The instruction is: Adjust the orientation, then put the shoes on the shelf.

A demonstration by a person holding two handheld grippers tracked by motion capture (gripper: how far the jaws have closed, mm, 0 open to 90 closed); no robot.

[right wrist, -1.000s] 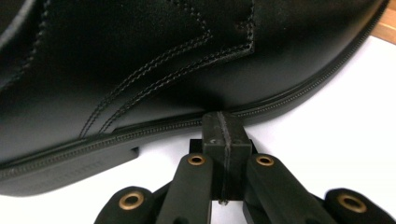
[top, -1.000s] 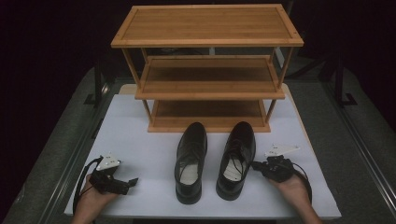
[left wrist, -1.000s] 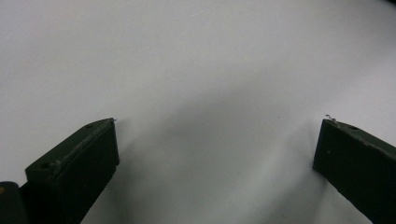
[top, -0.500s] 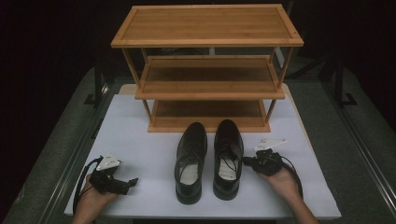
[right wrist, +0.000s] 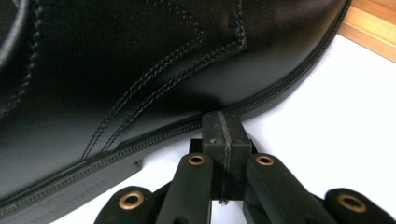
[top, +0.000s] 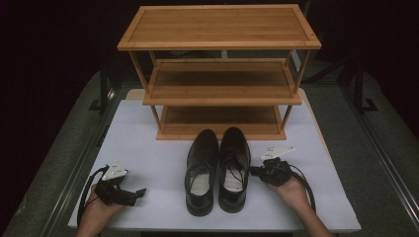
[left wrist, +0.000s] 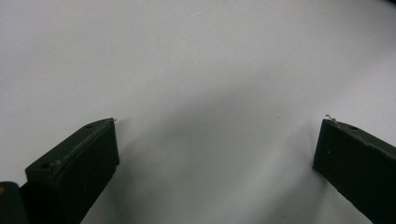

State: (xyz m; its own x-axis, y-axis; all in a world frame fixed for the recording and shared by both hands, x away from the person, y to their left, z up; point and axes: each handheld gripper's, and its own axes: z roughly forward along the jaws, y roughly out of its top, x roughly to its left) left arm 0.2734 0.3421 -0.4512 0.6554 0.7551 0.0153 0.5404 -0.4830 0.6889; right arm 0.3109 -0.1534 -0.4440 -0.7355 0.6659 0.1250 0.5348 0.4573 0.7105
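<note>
Two black leather lace-up shoes stand side by side on the white table top (top: 148, 143), toes toward the shelf: the left shoe (top: 201, 170) and the right shoe (top: 233, 168). My right gripper (top: 253, 171) is shut with nothing between its jaws, its tip pressed against the outer side of the right shoe (right wrist: 140, 70) at the sole edge; the closed tip (right wrist: 223, 122) touches the welt. My left gripper (top: 141, 191) rests at the front left of the table, open, jaws wide apart over bare white surface (left wrist: 210, 70).
A three-tier wooden shoe rack (top: 220, 74) stands at the back of the table, its bottom shelf just beyond the shoes' toes; a corner of it (right wrist: 373, 28) appears in the right gripper view. Dark floor and metal rails flank the table.
The right gripper has pushed the right shoe leftward, so it now stands straight and close beside the left shoe. The left gripper has stayed still.
</note>
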